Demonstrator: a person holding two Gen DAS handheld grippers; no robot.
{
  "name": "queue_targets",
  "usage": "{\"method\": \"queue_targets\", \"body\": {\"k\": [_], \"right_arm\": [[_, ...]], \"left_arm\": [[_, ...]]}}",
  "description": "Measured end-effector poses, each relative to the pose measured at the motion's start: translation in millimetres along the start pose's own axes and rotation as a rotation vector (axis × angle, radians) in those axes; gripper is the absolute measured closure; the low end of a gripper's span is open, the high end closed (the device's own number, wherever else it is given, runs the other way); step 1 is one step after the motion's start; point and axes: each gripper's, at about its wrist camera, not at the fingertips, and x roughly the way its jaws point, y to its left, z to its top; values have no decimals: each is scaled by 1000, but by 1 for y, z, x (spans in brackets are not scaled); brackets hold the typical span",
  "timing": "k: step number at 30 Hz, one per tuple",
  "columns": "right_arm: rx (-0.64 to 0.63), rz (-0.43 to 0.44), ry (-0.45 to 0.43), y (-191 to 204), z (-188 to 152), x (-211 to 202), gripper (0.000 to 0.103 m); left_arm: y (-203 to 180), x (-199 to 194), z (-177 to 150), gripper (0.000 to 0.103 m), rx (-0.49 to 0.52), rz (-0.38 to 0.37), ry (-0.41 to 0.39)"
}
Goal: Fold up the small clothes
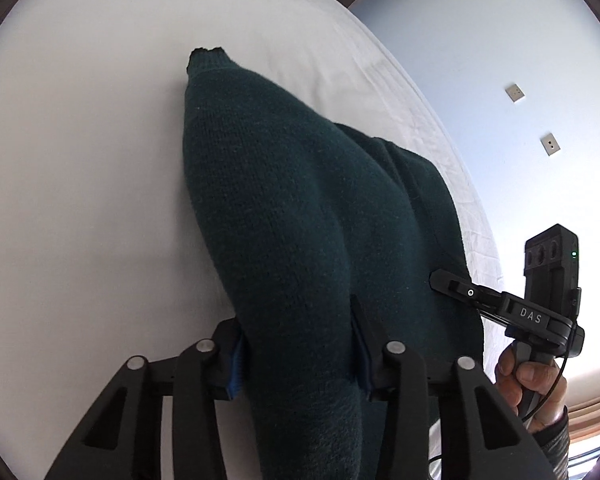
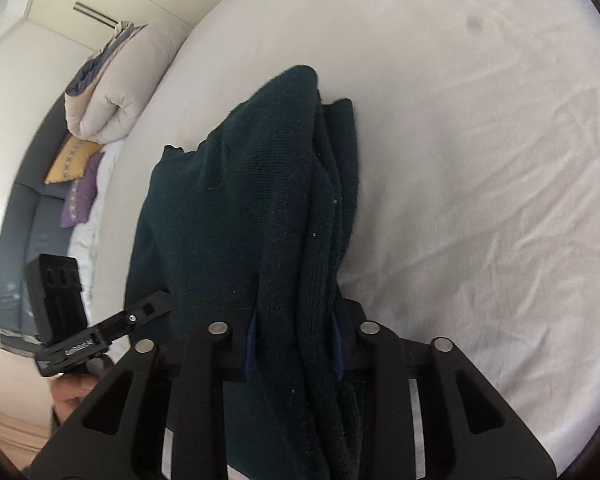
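Observation:
A dark green knit sweater (image 1: 300, 200) lies partly folded on a white bed (image 1: 80, 160). My left gripper (image 1: 298, 344) is shut on a thick bunch of the sweater near its closest edge, the cloth draping over the jaws. My right gripper (image 2: 294, 344) is shut on another bunch of the same sweater (image 2: 240, 208), with layered folds running away from it. The right gripper also shows in the left wrist view (image 1: 452, 284), at the sweater's right edge. The left gripper shows in the right wrist view (image 2: 152, 308), at the sweater's left edge.
The white sheet (image 2: 480, 160) spreads wide to the right of the sweater. A rolled beige duvet (image 2: 116, 80), a yellow cushion (image 2: 70, 158) and a purple cushion (image 2: 80, 196) sit on a grey sofa (image 2: 20, 240) at the left. A pale wall with sockets (image 1: 515, 92) stands beyond the bed.

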Motion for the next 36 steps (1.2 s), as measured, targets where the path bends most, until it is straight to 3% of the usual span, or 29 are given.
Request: {"method": "queue_targets", "body": {"k": [7,13,20,26,29,32,34,36], "right_arm": [[-171,-51,-45,84,-39,-36,81],[-231,45,-42,147,-97,-47,82],[-242,110,21,185,-162,-25,81],[-192,132,43,171,-188,9,81],[-138,138,60,148,-195,32,80],[-20,244,55,114,-201,44,76],[-17,272,28,110,-206,46,75],[-36,262,16,111,-211,42,74]], "left_arm": [[-14,-78,-28,62,91,48,-71],[13,-157,-65,62,121,103,-110],[59,-181,-113,62,87,129,-96],[97,-153,-134,60,30,147,-74],[111,-141,-138,53,-24,111,-73],[110,-139,-141,46,-8,120,-90],[109,-138,-143,38,3,145,-105],[111,-139,-145,37,-12,145,-120]]}}
